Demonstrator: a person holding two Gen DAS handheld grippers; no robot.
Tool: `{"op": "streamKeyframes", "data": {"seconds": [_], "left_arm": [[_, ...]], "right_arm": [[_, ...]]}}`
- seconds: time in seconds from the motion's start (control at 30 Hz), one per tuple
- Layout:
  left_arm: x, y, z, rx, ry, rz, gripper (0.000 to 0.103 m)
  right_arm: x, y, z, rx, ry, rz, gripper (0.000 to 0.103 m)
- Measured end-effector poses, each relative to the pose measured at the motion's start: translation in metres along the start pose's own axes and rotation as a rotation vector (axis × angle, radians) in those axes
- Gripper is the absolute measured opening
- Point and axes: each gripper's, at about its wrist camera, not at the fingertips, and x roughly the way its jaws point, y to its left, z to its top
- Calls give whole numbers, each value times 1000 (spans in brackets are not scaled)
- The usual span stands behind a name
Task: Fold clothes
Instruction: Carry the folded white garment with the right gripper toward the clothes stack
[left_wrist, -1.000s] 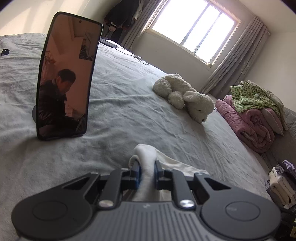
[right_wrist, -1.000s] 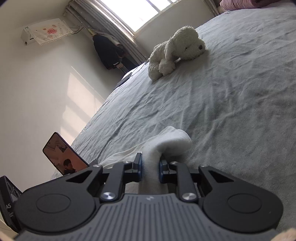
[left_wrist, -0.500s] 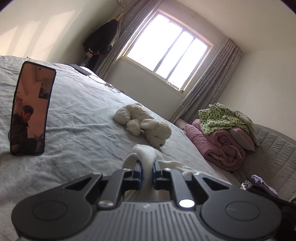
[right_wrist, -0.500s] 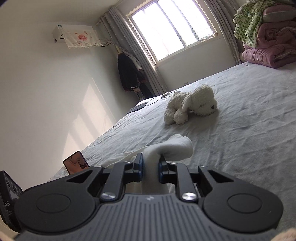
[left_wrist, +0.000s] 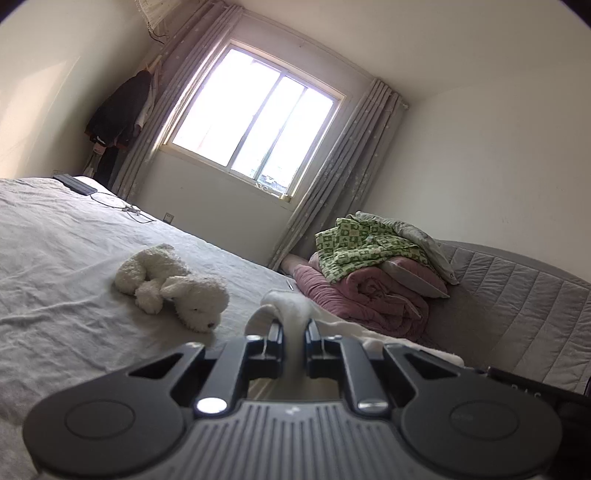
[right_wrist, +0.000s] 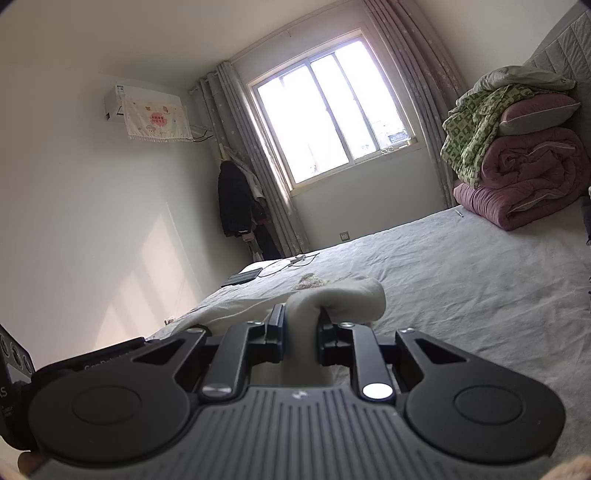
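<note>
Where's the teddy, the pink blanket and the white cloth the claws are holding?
Teddy (left_wrist: 173, 286): left wrist view, on its body.
Pink blanket (right_wrist: 524, 184): right wrist view, on the roll's side.
White cloth (left_wrist: 290, 308): left wrist view, on the pinched fold.

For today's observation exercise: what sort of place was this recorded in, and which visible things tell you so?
Most likely a home bedroom. A wide bed under a grey sheet fills both views, rolled quilts are stacked by its padded headboard, and a plush toy dog lies on it.
</note>
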Motion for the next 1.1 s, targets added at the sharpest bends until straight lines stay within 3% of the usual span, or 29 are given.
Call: {"op": "streamKeyframes", "data": {"seconds": [0.63, 1.1], "left_arm": [[143, -222, -12, 106, 2, -282, 10], [239, -331, -38, 133, 36, -393, 10]], "right_arm": [[-71, -164, 115, -48, -190, -200, 20], [-78, -258, 159, -84, -247, -324, 20]]}}
